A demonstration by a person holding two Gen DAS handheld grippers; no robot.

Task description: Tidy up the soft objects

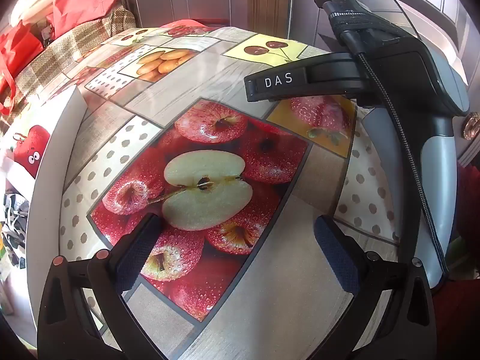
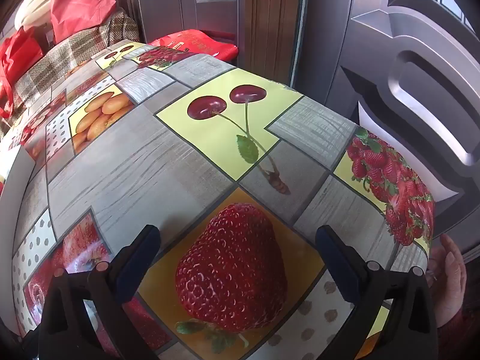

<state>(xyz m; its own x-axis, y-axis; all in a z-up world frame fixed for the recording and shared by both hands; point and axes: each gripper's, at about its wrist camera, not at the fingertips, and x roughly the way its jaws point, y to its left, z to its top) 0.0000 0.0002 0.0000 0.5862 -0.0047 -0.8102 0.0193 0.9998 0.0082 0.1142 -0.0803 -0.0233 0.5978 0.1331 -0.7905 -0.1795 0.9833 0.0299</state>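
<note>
Left gripper (image 1: 237,240): two black fingers (image 1: 138,249) with dark blue textured pads, black plastic linkage arms with triangular cut-outs, round copper-coloured and silver rivets at the pivots. Right gripper (image 1: 354,81) seen from the left wrist view: black finger tip with white "DAS" lettering, black-and-grey handle body, black braided cable (image 1: 411,162) running along it, strap wrapped near the top, small green LED. From its own camera the right gripper (image 2: 238,256) shows the same black fingers (image 2: 339,261) and blue pads. Bare-skinned hand (image 2: 447,276) at far right edge, dark red sleeve below it.
</note>
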